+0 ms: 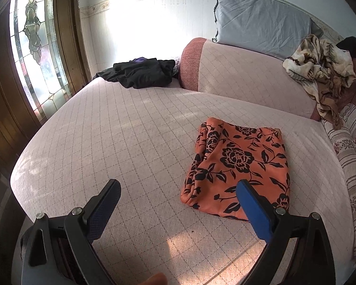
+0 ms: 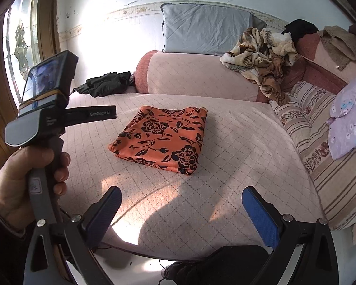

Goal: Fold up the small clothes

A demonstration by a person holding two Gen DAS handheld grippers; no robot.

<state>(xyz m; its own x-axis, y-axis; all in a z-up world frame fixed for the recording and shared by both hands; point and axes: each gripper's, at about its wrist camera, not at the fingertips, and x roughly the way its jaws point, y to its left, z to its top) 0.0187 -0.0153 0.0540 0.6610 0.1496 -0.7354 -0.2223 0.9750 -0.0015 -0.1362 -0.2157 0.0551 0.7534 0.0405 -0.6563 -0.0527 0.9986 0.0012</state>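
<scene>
An orange garment with black flowers [image 1: 237, 163] lies folded into a neat rectangle on the pink quilted bed [image 1: 130, 130]. My left gripper [image 1: 178, 185] hovers open just in front of its near left corner, nothing between the fingers. In the right wrist view the same folded garment [image 2: 163, 137] sits mid-bed, and my right gripper [image 2: 181, 194] stands open well short of it, over the bed's front edge. A hand [image 2: 23, 185] holds the left gripper's handle at the left of that view.
A black clothes pile [image 1: 140, 73] lies at the far left of the bed. A brown patterned blanket [image 1: 320, 71] is heaped on the pink bolster [image 1: 244, 73], with a blue pillow [image 1: 261, 26] behind. Striped cushions [image 2: 320, 128] line the right. A glass door [image 1: 35, 47] stands left.
</scene>
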